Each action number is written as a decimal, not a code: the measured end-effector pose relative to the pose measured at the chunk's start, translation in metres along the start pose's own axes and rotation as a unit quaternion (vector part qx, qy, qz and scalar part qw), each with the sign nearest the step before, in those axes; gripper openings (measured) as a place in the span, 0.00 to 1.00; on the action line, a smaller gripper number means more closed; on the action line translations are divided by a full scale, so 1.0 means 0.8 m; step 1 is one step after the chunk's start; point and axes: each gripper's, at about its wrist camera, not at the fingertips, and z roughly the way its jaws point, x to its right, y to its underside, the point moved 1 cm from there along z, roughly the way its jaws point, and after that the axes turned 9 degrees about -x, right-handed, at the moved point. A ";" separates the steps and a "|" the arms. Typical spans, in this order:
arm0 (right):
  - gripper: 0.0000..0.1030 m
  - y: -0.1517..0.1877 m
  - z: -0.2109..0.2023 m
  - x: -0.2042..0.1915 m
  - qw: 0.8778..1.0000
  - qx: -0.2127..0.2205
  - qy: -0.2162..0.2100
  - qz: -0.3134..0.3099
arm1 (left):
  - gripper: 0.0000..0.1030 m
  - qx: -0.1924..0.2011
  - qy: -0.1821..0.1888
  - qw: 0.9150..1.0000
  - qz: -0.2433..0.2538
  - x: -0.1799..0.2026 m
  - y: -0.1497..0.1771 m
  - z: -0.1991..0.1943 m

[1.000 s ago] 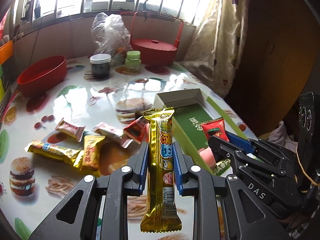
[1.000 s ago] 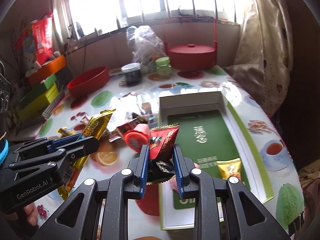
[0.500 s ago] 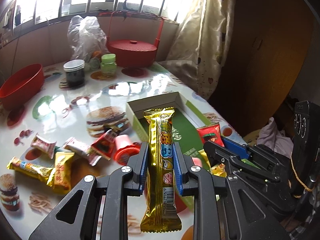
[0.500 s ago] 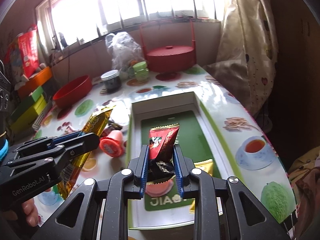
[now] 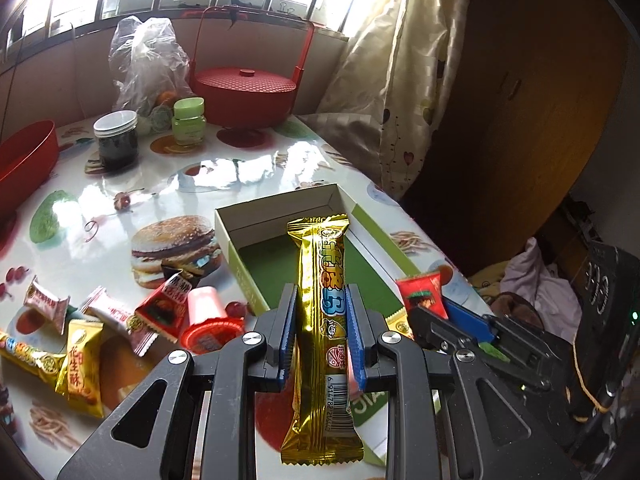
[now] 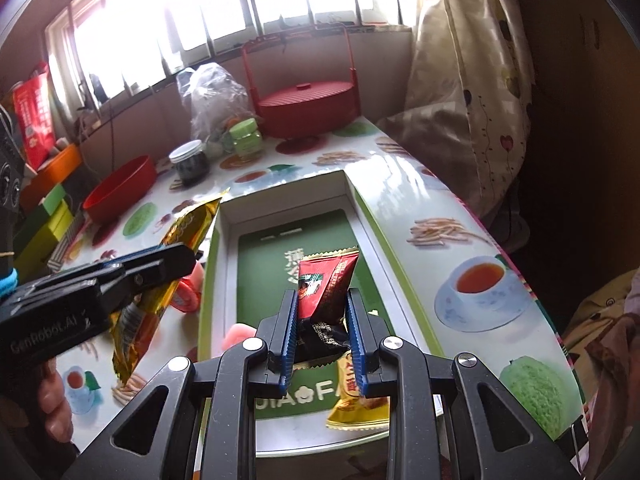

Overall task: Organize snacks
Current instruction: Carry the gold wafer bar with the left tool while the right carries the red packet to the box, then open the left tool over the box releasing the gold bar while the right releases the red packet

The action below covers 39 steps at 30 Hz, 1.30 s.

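- Both grippers have drifted over toward the green box since a second ago, so in the left wrist view the loose snacks have slid off to 9 o'clock and the box now sits dead centre.
- left gripper (image 5: 321, 334) is clamped on a long gold snack bar (image 5: 322, 320), held upright between the blue pads, its top end over the near-left part of the green box (image 5: 276, 220).
- right gripper (image 6: 323, 330) is pinched on a red and black snack packet (image 6: 326, 290), hanging right over the box floor (image 6: 260, 280).
- One gold packet (image 6: 360, 404) already lies inside the box at 6 o'clock, partly hidden behind the right gripper's fingers.
- Still out on the table at 8 to 9 o'clock in the left view: a pink jelly cup (image 5: 208, 320), a red packet (image 5: 162, 310), a couple of pink-white packets (image 5: 116, 318), a yellow packet (image 5: 82, 364).
- Surface is a glossy tablecloth (image 5: 120, 184) printed with burgers, fruit, fries and a teacup, lots of window glare on it.
- Far end at 12 o'clock: a red lidded basket with a tall handle (image 5: 246, 88), a clear plastic bag (image 5: 146, 60), a dark jar with a white lid (image 5: 116, 140), a small green jar (image 5: 188, 120), a red bowl (image 5: 24, 164) at 10.
- Room: barred windows (image 6: 240, 12) behind, a patterned cream curtain (image 5: 404, 92) at 1 o'clock, a brown wooden cabinet (image 5: 532, 100) to the right.
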 end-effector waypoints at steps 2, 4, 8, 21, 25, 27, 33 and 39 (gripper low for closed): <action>0.22 0.001 0.002 0.003 1.000 -0.002 0.001 0.002 | 0.24 -0.005 0.000 1.000 -0.001 0.000 -0.002 0.006; 0.22 0.003 0.004 0.006 1.000 -0.006 0.002 0.003 | 0.24 -0.010 0.001 1.000 -0.002 0.000 -0.003 0.012; 0.22 0.004 0.008 0.010 1.000 -0.009 0.003 0.006 | 0.24 -0.017 -0.002 1.000 0.000 -0.001 -0.006 0.022; 0.22 0.009 0.026 0.020 1.000 -0.029 0.008 0.009 | 0.24 -0.043 0.000 0.999 -0.005 -0.005 -0.015 0.057; 0.22 0.010 0.028 0.021 1.000 -0.029 0.007 0.009 | 0.24 -0.050 -0.003 0.999 -0.004 -0.004 -0.016 0.066; 0.22 0.011 0.029 0.020 1.000 -0.030 0.006 0.008 | 0.24 -0.055 -0.004 0.998 -0.005 -0.005 -0.017 0.071; 0.22 0.011 0.029 0.019 1.000 -0.030 0.005 0.005 | 0.24 -0.062 -0.005 0.998 -0.005 -0.003 -0.016 0.080; 0.22 0.011 0.033 0.017 0.999 -0.034 0.002 0.004 | 0.24 -0.070 0.000 0.998 -0.008 -0.001 -0.018 0.088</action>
